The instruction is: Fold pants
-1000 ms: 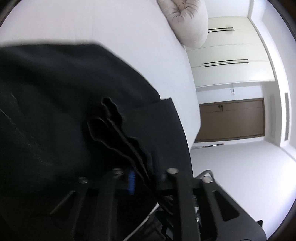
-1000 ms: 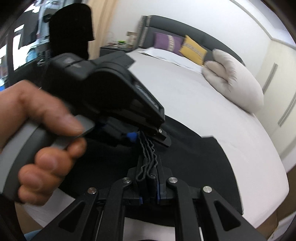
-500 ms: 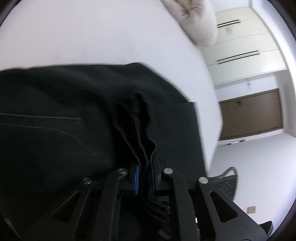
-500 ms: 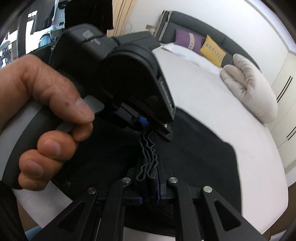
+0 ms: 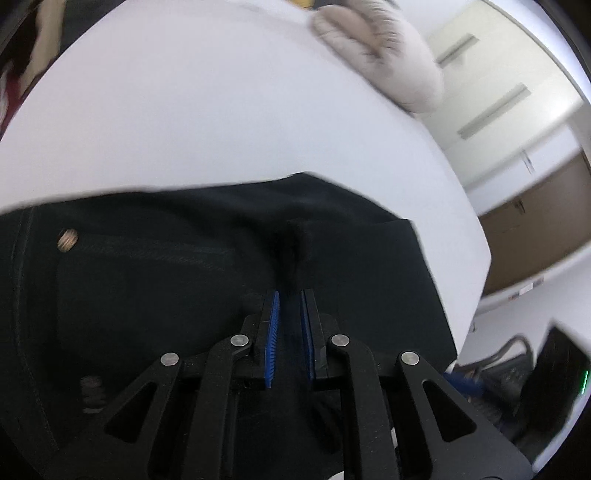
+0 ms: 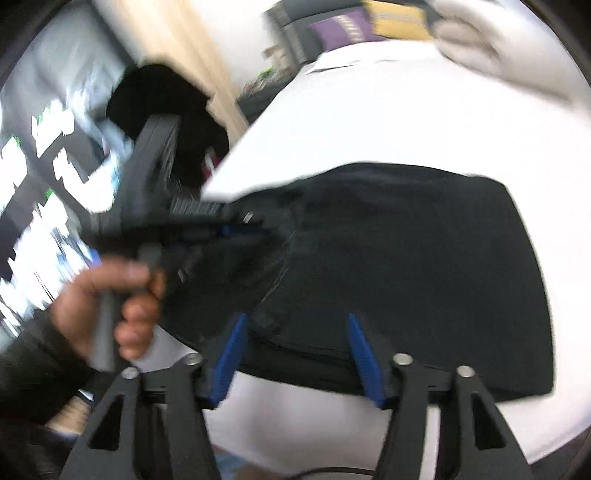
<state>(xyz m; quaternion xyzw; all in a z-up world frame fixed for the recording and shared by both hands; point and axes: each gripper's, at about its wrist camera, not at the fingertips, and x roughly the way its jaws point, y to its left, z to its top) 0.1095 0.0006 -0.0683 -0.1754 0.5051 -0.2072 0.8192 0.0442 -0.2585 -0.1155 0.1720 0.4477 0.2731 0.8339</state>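
Note:
The black pants (image 6: 406, 266) lie folded on the white bed (image 6: 332, 122), near its corner. In the left wrist view the pants (image 5: 166, 280) show a rivet and pocket seam. My left gripper (image 5: 290, 295) is shut on a bunched ridge of the pants fabric; it also shows in the right wrist view (image 6: 255, 230), held by a hand at the pants' left edge. My right gripper (image 6: 295, 321) is open and empty, its blue pads wide apart just above the pants' near edge.
A beige pillow (image 5: 380, 55) lies at the far side of the bed, with purple and yellow cushions (image 6: 369, 26) at the headboard. White wardrobes (image 5: 498, 99) and a brown door (image 5: 535, 229) stand to the right. A monitor (image 6: 44, 177) is at left.
My right gripper has let go of the fabric, opened wide and pulled back. My left gripper has moved apart from it, still pinching the fabric, and the pants have settled on the bed.

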